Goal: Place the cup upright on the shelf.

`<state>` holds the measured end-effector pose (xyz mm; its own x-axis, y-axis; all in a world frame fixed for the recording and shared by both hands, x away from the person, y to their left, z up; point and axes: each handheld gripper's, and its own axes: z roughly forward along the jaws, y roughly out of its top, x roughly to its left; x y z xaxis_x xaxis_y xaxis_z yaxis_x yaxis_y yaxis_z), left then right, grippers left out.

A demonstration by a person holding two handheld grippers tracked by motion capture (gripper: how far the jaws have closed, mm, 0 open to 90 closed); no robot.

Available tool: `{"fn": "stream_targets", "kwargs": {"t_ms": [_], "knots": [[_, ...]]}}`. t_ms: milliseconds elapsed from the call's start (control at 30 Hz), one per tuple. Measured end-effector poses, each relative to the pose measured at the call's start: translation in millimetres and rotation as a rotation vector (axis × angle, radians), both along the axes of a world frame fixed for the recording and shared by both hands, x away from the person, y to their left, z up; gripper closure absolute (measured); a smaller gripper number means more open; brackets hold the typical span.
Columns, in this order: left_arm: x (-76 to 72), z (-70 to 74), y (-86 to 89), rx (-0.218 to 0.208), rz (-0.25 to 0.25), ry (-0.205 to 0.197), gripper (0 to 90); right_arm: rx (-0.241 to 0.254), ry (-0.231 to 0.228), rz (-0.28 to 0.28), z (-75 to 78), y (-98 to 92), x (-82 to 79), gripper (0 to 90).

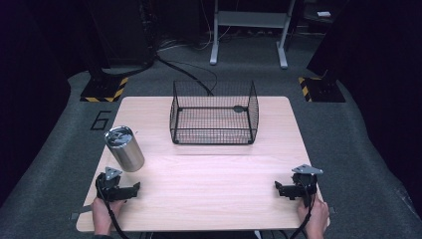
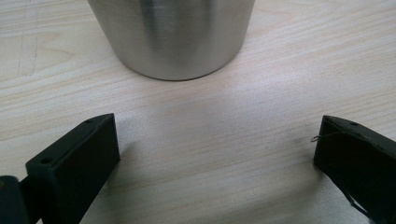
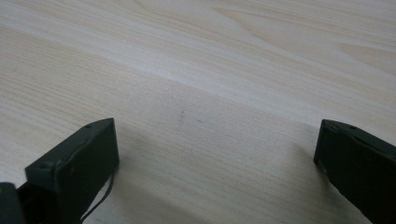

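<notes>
1. The steel cup (image 1: pixel 124 148) stands upright on the worktop (image 1: pixel 209 174), at its left side, in front of the wire basket (image 1: pixel 214 113) and well apart from it.
2. The left hand-held gripper (image 1: pixel 130 188) rests just beside the cup, jaws spread wide and empty; its own view shows the cup (image 2: pixel 173 37) close ahead.
3. The right hand-held gripper (image 1: pixel 279 188) lies near the right edge, jaws spread over bare wood.
</notes>
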<state>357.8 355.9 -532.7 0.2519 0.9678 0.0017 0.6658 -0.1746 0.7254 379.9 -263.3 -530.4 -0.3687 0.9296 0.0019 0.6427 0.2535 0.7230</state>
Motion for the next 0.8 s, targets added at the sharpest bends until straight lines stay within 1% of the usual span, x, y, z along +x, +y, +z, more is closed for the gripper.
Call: {"fn": "stream_targets", "kwargs": {"t_ms": [33,67,100,333,367,433,467,500,667,700,733,800], "knots": [[0.0,-0.5,-1.2,-0.01,-0.001,-0.005,0.0,0.0,0.001,0.0,0.0,0.0,0.0,0.0],[0.1,0.1,-0.6,-0.006,-0.008,0.001,0.0,0.0,0.002,0.001,0.1,-0.1,0.0,0.0],[0.2,-0.2,-0.7,-0.006,-0.007,-0.003,0.0,0.0,0.001,0.001,0.0,-0.1,0.0,0.0],[0.2,0.1,-0.6,-0.005,-0.009,0.001,0.0,0.0,0.0,0.001,0.0,0.0,0.0,0.0],[0.3,-0.3,-0.9,-0.005,-0.006,-0.005,0.0,-0.001,0.0,0.001,0.0,0.0,-0.1,0.0],[0.7,-0.2,-0.6,-0.002,-0.014,-0.005,0.0,-0.007,-0.001,0.006,0.0,-0.5,0.0,0.0],[0.8,0.1,-0.4,-0.001,-0.017,-0.002,0.0,-0.001,0.001,0.002,0.1,0.1,0.0,0.0],[0.9,0.0,-0.3,-0.002,-0.019,-0.002,0.0,-0.009,0.0,0.007,0.1,-0.6,-0.1,0.0],[1.2,0.1,-0.5,-0.003,-0.018,-0.003,0.0,-0.008,0.003,0.008,0.3,-0.6,-0.1,0.0],[1.3,0.7,0.0,-0.003,-0.025,0.006,0.0,-0.008,0.003,0.008,0.3,-0.6,-0.1,0.0],[1.9,-0.3,-0.5,-0.007,-0.02,-0.006,0.0,-0.008,0.003,0.008,0.3,-0.6,-0.1,0.0],[2.2,0.2,0.1,-0.005,-0.028,0.0,0.0,-0.008,0.002,0.008,0.3,-0.6,-0.1,0.0]]}}
